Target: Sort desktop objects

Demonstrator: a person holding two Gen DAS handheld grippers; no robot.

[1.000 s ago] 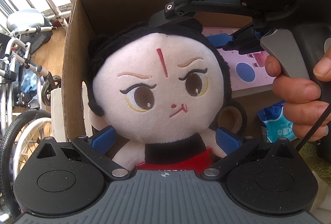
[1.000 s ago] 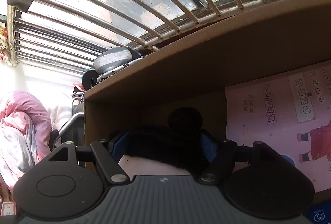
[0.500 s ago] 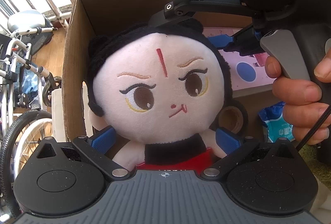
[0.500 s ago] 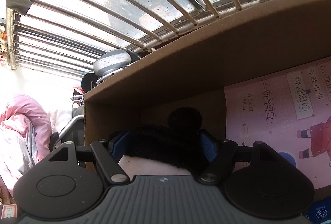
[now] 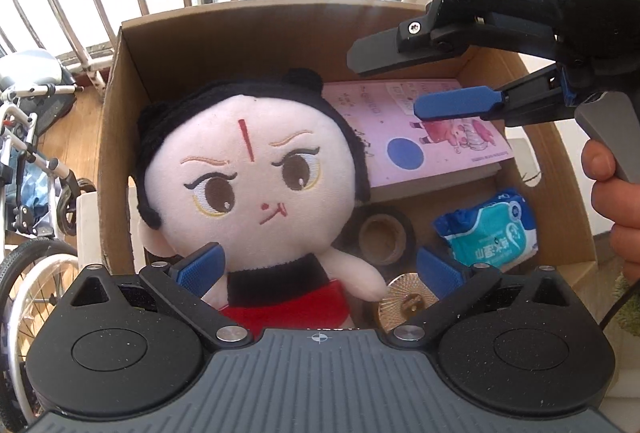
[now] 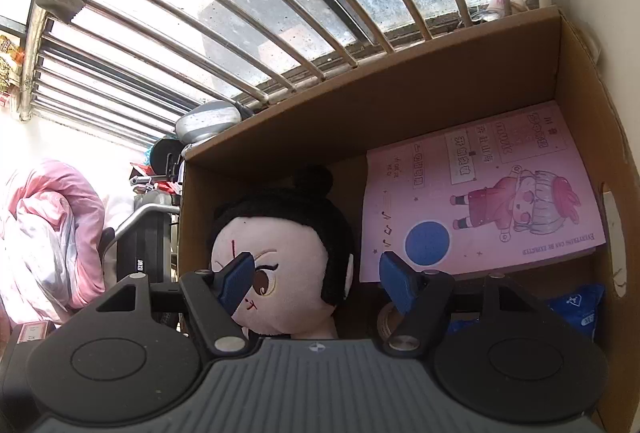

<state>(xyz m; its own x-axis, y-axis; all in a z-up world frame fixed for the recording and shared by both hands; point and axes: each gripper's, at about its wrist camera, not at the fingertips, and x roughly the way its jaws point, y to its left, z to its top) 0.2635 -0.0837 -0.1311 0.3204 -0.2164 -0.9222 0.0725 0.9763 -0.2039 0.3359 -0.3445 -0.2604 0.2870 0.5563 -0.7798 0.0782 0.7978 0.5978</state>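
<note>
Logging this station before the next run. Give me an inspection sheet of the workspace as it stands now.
Surface: cardboard box, open, serving as the bin.
Job's things: plush doll sits upright at the box's left; pink book leans on the back wall.
Clutter: tape roll, blue tissue pack, gold disc in the box.
Grippers: left claw open, astride the doll; right claw open, clear of the doll.
Cables: black cable beneath the hand.
Surroundings: window bars, wheelchair, pink bedding.

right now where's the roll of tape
The roll of tape lies on the floor of the cardboard box, seen in the left wrist view right of the plush doll, between it and the blue tissue pack, below the pink book.
</note>
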